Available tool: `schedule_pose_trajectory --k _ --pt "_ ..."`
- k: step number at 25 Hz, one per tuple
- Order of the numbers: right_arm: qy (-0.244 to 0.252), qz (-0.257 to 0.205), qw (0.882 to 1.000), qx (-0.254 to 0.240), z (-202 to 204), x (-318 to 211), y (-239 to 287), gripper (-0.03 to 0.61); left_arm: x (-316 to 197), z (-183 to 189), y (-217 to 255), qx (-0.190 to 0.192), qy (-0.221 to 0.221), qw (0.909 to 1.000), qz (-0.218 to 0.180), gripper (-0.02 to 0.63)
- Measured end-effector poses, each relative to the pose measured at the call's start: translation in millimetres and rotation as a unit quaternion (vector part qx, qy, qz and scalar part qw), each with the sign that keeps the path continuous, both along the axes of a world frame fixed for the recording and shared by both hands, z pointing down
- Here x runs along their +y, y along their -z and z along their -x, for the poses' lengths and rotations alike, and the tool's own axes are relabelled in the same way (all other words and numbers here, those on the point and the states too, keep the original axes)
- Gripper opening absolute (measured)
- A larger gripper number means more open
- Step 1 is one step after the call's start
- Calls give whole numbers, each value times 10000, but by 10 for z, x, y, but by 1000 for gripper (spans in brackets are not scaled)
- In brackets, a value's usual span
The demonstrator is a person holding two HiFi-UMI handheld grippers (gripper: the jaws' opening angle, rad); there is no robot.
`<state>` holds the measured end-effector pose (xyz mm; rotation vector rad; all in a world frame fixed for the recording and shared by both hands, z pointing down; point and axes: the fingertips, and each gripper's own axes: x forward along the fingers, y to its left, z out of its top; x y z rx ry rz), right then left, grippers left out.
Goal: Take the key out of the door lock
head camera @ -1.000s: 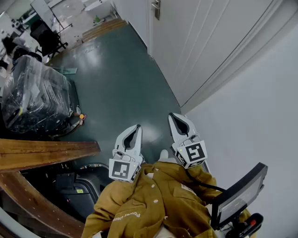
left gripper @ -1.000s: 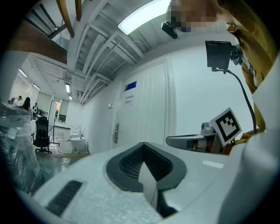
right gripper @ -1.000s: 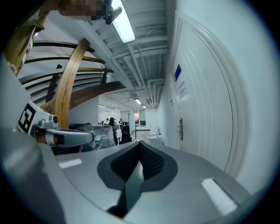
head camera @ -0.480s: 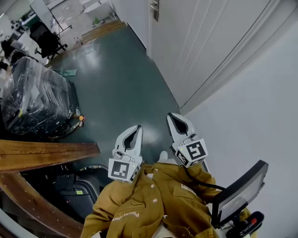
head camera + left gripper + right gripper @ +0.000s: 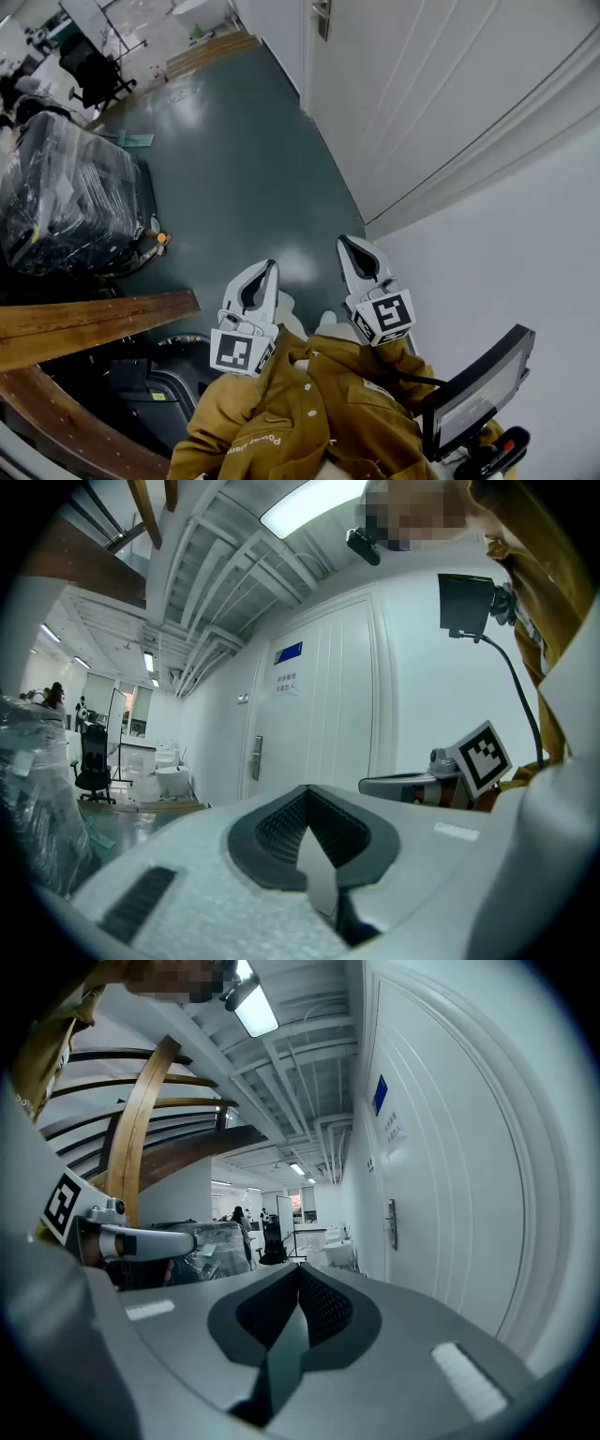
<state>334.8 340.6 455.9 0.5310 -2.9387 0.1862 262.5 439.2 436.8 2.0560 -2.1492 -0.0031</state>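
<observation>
Dark green floor (image 5: 234, 159), glossy, fills the middle of the head view. My grey left gripper (image 5: 265, 278) and grey right gripper (image 5: 349, 248) sit low in frame, side by side, tips forward, jaws together, nothing between them. The metal door lock plate with lever handle (image 5: 322, 19) is at the top edge on the white panelled door (image 5: 422, 84), well apart from both grippers. The key is too small to make out. Open floor runs from the grippers to the door. A plastic-wrapped black machine (image 5: 66, 187) and a brown wooden beam (image 5: 94, 323) bound the left side. The white print on my mustard jacket (image 5: 309, 412) is not legible.

Left gripper view: left gripper (image 5: 307, 791) closed and empty. The lock plate (image 5: 256, 758) is far ahead, left of the tips. A blue sign (image 5: 288, 653) hangs on the door; the text beneath it is unreadable.

Right gripper view: right gripper (image 5: 300, 1274) closed and empty. The lock plate (image 5: 391, 1222) is ahead, to the right. Blue sign (image 5: 380, 1094) above it.
</observation>
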Motion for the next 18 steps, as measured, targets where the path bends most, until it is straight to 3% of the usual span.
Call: schedule_pose_trajectory --k 3,9,13,18 --pt "6 -83 9998 164 480 -425 -130 6 -424 552 -100 -12 19 10000 27 -3" --pt "-330 -251 9990 173 1792 -1432 3 6 -1428 1924 112 186 -147 9990 -385 -3" --pt "-648 -273 9974 174 2522 -2005 113 6 -1879 2743 13 92 -393 9992 8 -3" --pt "-861 -350 9953 283 3087 -2689 170 6 -2694 3373 31 147 -680 9976 32 -3"
